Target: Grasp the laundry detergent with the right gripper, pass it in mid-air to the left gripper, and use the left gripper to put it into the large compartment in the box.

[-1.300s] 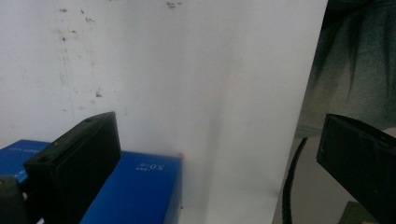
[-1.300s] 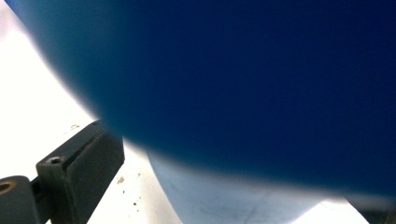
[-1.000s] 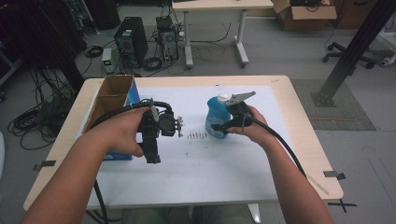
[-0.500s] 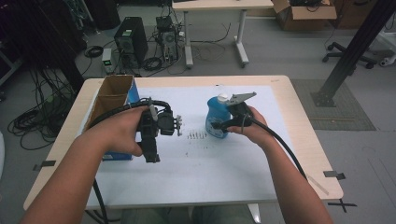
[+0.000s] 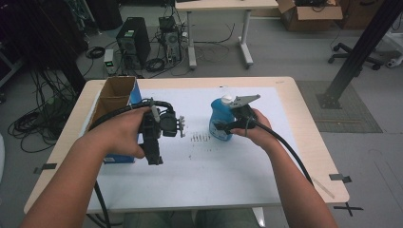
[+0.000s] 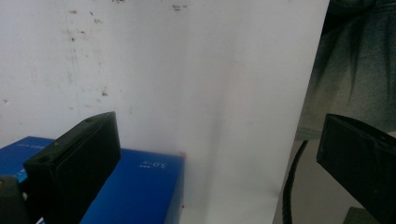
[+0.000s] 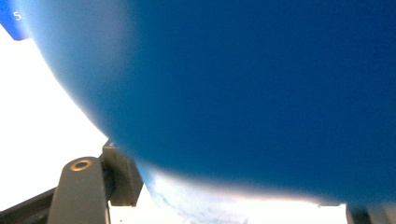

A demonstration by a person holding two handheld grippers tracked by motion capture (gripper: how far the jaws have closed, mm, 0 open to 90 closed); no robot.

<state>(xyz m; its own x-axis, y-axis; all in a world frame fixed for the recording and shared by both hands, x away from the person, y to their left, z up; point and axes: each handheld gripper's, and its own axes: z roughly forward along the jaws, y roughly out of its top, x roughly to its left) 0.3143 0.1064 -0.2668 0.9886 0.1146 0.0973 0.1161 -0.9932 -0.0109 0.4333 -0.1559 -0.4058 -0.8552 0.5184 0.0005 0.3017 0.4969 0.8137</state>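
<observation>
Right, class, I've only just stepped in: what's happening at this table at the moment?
A person at a table works with a gripper in each hand. The right gripper is at a blue bottle with a white cap, standing upright on the white sheet; its jaws have just been closing around the bottle's body. The left gripper hangs open over the sheet, beside a blue cardboard box, holding nothing.
</observation>
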